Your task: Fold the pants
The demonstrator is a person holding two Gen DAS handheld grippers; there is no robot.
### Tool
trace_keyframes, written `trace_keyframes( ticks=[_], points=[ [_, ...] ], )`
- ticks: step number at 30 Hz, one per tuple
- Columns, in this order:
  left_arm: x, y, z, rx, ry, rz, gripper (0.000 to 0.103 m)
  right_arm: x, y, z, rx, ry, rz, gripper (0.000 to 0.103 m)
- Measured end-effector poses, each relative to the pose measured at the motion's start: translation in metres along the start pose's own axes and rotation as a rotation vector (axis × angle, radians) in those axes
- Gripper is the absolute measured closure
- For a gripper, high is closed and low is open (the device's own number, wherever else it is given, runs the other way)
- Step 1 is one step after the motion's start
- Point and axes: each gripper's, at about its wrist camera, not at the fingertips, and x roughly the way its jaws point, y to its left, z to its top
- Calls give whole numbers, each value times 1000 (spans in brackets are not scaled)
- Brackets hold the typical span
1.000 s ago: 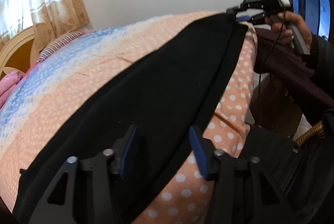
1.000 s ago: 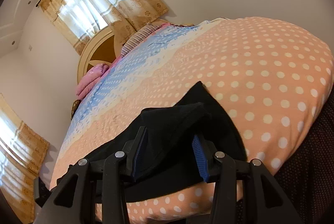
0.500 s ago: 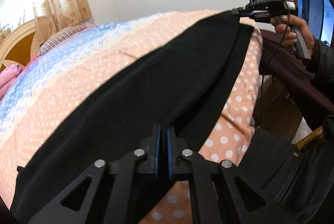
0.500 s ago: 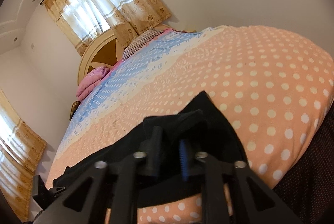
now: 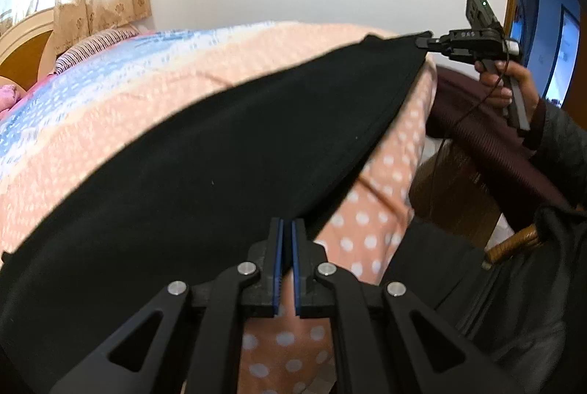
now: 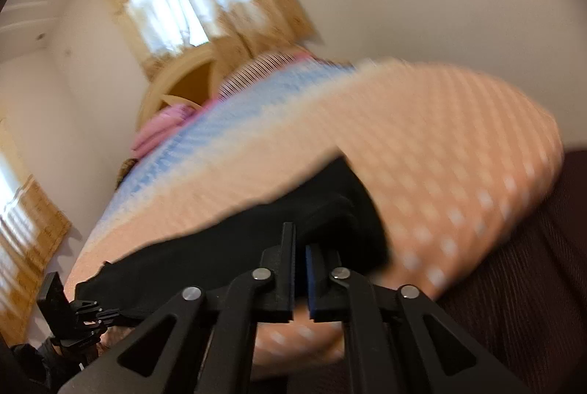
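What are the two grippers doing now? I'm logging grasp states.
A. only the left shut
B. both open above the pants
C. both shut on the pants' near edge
C: the left gripper and right gripper each pinch the black pants.

- Daylight comes in through the curtained window [image 6: 190, 5], bright and washed out.
- The right wrist view is smeared all over; the bed's [image 6: 458, 144] dots look like streaks.
- The left wrist view is sharper.
- Both views bend round, with dark corners.

Pants [image 5: 220, 166] lie across the bed [image 5: 183, 71], pillows [image 5: 95, 42] beyond.
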Motion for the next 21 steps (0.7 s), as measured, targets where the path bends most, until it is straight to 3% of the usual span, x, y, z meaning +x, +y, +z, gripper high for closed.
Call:
trace_keyframes(
  ticks=[2,6,8,11,14,19,21],
  points=[
    [1,0,-2,-2,0,-3,98,-9,-13,1,40,-39,-1,56],
    [4,2,1,-7,-1,4,98,-23,-28,23,113,-92,17,56],
    [5,2,2,-6,-3,5,98,-21,-29,36,129,-87,47,56],
    [4,1,-1,-6,-6,13,98,-5,-17,50,73,-31,16,56],
    [4,2,0,-13,-12,15,98,19,-2,52,17,55,22,65],
    [3,5,-1,-24,-19,10,98,50,7,43,-67,154,-55,78],
    [2,6,-2,-25,-20,8,98,50,11,43,-109,145,-98,99]
  ],
)
